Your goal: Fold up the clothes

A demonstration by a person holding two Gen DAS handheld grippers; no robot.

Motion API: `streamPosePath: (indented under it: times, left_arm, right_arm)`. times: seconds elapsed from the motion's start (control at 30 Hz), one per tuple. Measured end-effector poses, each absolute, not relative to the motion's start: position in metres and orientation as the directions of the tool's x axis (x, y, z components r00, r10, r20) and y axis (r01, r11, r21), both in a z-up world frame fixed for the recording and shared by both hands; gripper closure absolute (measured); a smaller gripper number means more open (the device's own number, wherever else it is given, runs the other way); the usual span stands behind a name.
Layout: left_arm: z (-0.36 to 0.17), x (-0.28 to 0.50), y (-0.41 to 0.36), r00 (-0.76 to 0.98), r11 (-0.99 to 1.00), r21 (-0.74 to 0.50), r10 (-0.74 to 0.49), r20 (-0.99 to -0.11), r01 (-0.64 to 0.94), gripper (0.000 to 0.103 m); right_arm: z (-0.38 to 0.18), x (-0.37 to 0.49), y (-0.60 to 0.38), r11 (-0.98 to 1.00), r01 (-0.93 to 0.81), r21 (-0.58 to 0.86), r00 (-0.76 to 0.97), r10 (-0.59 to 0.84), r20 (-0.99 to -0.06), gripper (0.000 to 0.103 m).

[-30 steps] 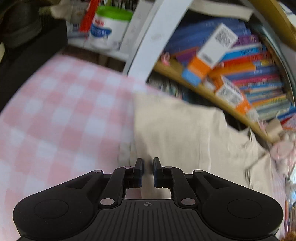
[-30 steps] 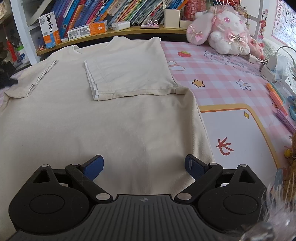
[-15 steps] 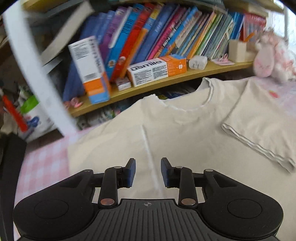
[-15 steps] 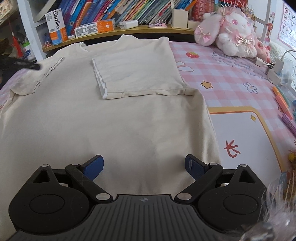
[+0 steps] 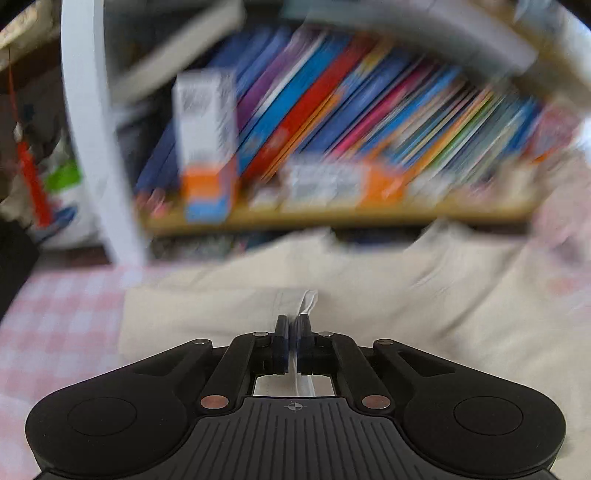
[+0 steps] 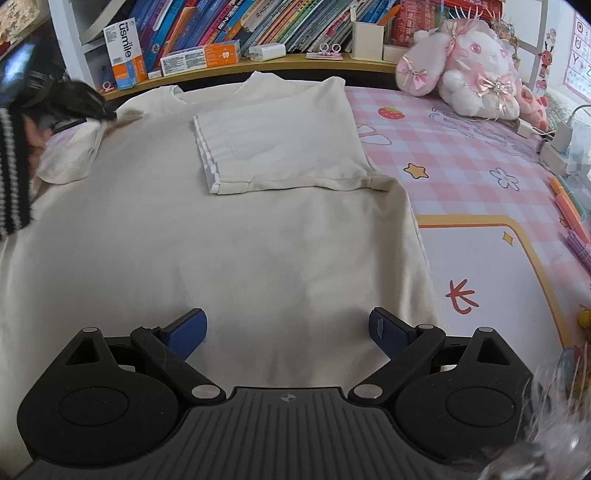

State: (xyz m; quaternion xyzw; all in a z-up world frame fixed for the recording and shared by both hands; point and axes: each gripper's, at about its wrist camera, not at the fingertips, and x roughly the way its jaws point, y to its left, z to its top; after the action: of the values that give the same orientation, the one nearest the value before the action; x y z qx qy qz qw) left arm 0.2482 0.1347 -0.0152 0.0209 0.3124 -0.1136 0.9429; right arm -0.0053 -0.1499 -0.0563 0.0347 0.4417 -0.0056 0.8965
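Note:
A cream T-shirt (image 6: 236, 236) lies flat on the pink checked table, collar toward the bookshelf. Its right sleeve (image 6: 280, 147) is folded inward over the chest. My left gripper (image 5: 292, 332) is shut on the hem of the left sleeve (image 5: 306, 301), which it lifts at the shirt's far left; that view is blurred. In the right wrist view the left gripper (image 6: 85, 110) shows at the lifted sleeve (image 6: 74, 155). My right gripper (image 6: 288, 328) is open and empty, low over the shirt's lower body.
A bookshelf (image 6: 258, 29) with books and boxes runs along the back edge. A plush rabbit (image 6: 461, 70) sits at the back right. Pens (image 6: 569, 206) and a charger (image 6: 561, 144) lie along the right edge on the pink mat (image 6: 461, 155).
My left gripper has closed on the left sleeve's hem and raised it off the table. The right gripper has stayed open and nearly still.

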Motion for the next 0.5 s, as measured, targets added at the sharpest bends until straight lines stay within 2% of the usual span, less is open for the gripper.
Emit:
streamPosePath:
  times: [0.03,0.07,0.13,0.2,0.23,0.3,0.37,0.47,0.5]
  left_arm:
    - [-0.016,0.245,0.132,0.763,0.963,-0.032,-0.233,-0.603,0.268,0.100]
    - [-0.021,0.247,0.130,0.734,0.956,-0.022,-0.239,-0.635,0.292,0.091]
    - [-0.034,0.256,0.132,0.686,0.960,-0.009,-0.207,-0.697,0.281,0.088]
    - [-0.042,0.264,0.139,0.646,0.966,-0.026,-0.192,-0.739,0.258,0.072]
    - [-0.038,0.264,0.147,0.640,0.966,-0.070,-0.219,-0.736,0.249,0.070]
    - [-0.024,0.258,0.168,0.677,0.967,-0.132,-0.246,-0.693,0.216,0.053]
    - [-0.010,0.252,0.195,0.720,0.976,-0.164,-0.216,-0.659,0.142,0.050]
    - [-0.004,0.242,0.239,0.721,0.980,-0.200,-0.152,-0.676,0.020,0.051]
    - [-0.006,0.237,0.251,0.710,0.980,-0.200,-0.137,-0.691,-0.005,0.054]
  right_arm:
    - [-0.056,-0.005,-0.151,0.997,0.042,0.058,0.610,0.021,-0.792,0.008]
    - [-0.056,-0.005,-0.151,0.997,0.043,0.059,0.611,0.021,-0.792,0.008]
    - [-0.056,-0.003,-0.152,0.997,0.046,0.061,0.611,0.020,-0.792,0.008]
    - [-0.056,-0.002,-0.153,0.997,0.046,0.061,0.608,0.020,-0.793,0.008]
    - [-0.056,-0.001,-0.153,0.997,0.046,0.063,0.607,0.022,-0.794,0.008]
    - [-0.055,-0.002,-0.154,0.997,0.046,0.065,0.608,0.024,-0.794,0.008]
    - [-0.055,-0.003,-0.154,0.997,0.045,0.065,0.609,0.024,-0.793,0.008]
    - [-0.055,-0.003,-0.154,0.996,0.054,0.069,0.609,0.022,-0.793,0.008]
    - [-0.055,-0.002,-0.154,0.996,0.057,0.071,0.609,0.021,-0.793,0.008]
